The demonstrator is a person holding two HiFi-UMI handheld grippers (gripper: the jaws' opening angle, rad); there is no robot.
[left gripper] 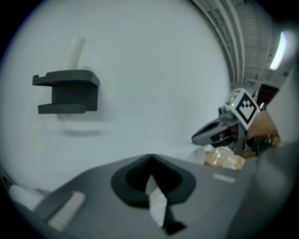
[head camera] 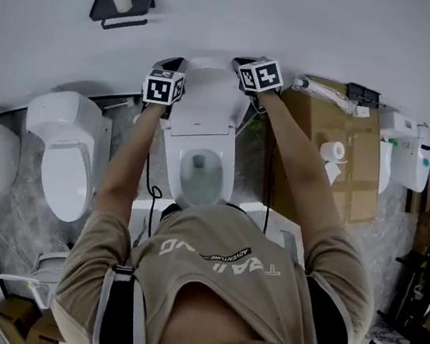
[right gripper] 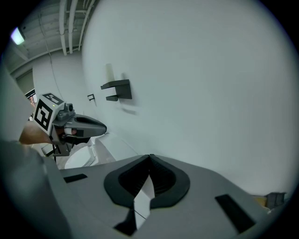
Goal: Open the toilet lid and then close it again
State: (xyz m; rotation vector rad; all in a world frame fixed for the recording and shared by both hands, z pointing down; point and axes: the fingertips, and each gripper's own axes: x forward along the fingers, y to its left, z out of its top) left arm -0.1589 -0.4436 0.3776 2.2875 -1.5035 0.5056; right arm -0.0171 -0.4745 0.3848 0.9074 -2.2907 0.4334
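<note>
Presently, left claw (left gripper: pixel 149 158): pressed together at the tips. A thin white sliver shows in the gap behind them, and I cannot tell whether it is the lid's edge or only what lies beyond.
Right claw (right gripper: pixel 149 158): also closed tip to tip, with the same white wedge between the pads.
Claw placement: in the head view the two sit at the upper corners of the toilet lid (head camera: pixel 206 98), the left at 11 o'clock from the bowl (head camera: pixel 198 174) and the right at 1 o'clock.
Toilet lid: raised, standing nearly upright close to the wall (head camera: pixel 302 20), with the bowl uncovered below it.
Step in hand: opening looks finished, so this reads as the turn toward closing.
Next move: tip the top edge away from the wall toward 6 o'clock, both sides together, then lower it slowly so it does not slam.
Arms: left arm (head camera: pixel 132 163) and right arm (head camera: pixel 304 164) are both stretched forward, nearly straight, over the bowl.
Surroundings: a black shelf (left gripper: pixel 70 91) is on the wall at 10 o'clock, and a cardboard box (head camera: pixel 339 146) stands at 3 o'clock.
</note>
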